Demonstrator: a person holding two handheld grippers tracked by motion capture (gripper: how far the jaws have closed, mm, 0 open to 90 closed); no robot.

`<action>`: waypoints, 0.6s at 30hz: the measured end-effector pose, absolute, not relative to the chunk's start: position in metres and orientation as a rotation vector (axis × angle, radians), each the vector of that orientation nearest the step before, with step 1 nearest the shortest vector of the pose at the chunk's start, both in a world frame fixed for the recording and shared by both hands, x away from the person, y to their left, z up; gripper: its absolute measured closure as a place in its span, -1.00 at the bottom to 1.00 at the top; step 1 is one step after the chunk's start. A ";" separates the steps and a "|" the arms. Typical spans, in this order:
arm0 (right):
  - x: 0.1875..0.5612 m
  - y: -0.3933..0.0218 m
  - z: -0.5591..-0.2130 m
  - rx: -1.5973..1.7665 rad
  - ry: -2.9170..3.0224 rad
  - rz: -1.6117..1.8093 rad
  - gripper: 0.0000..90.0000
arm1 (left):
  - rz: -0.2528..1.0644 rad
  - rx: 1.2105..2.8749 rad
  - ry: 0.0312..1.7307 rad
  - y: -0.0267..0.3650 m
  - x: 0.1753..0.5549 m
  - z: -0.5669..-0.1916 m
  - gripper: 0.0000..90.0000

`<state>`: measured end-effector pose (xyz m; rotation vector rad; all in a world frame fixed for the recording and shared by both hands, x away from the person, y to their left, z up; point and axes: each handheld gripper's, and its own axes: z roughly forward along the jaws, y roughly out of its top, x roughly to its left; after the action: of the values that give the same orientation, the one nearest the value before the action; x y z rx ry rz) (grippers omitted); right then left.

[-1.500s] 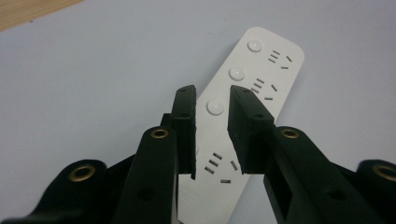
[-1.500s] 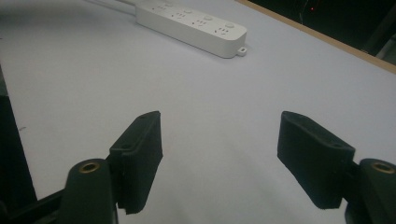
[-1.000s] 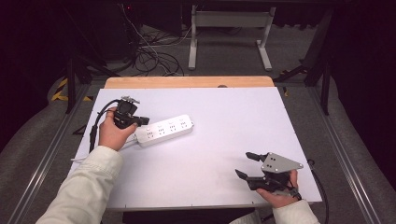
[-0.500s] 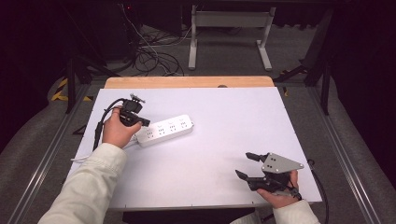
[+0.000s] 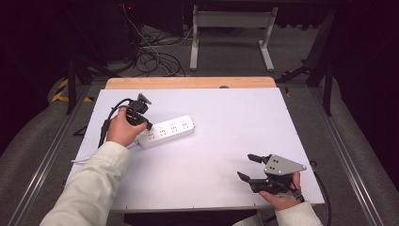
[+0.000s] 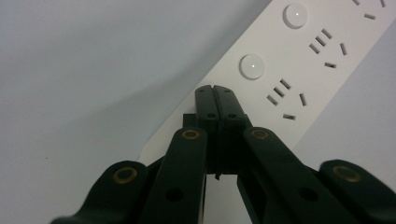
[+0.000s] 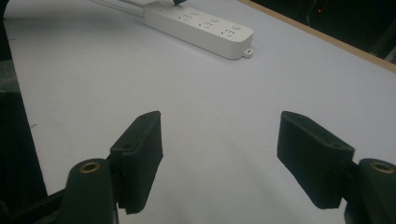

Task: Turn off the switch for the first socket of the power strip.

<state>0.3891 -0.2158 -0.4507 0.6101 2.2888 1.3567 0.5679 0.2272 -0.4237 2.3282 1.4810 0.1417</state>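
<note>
A white power strip (image 5: 167, 132) lies at an angle on the left half of the white table top (image 5: 226, 122). My left gripper (image 5: 147, 126) points down at the strip's left end. In the left gripper view its jaws are pressed together, empty, with the tips (image 6: 215, 89) over the strip (image 6: 303, 60), just short of a round white button (image 6: 252, 66). Whether they touch it is unclear. My right gripper (image 5: 251, 167) rests near the front right edge with its jaws spread wide (image 7: 219, 135) and nothing between them. The strip (image 7: 198, 28) lies far ahead of it.
The strip's thin white cord (image 5: 80, 160) trails toward the table's left front edge. A wooden strip (image 5: 188, 83) borders the far side. Tangled cables (image 5: 155, 61) and a grey metal frame (image 5: 230, 28) sit on the floor beyond.
My left hand has slid a little to the right, bringing its shut jaws over the strip's left end. The strip and the right gripper have stayed put.
</note>
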 end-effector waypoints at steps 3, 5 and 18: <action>0.389 -0.216 -0.451 0.610 2.290 1.357 -0.30 | 0.127 2.330 1.489 0.227 0.569 -0.424 0.99; 0.389 -0.216 -0.451 0.609 2.290 1.357 -0.29 | 0.128 2.337 1.489 0.227 0.570 -0.423 0.99; 0.389 -0.216 -0.451 0.607 2.294 1.355 -0.29 | 0.120 2.326 1.495 0.228 0.570 -0.427 1.00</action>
<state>0.3891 -0.2157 -0.4510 0.6066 2.2942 1.3553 0.5697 0.2282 -0.4267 2.3265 1.4945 0.1205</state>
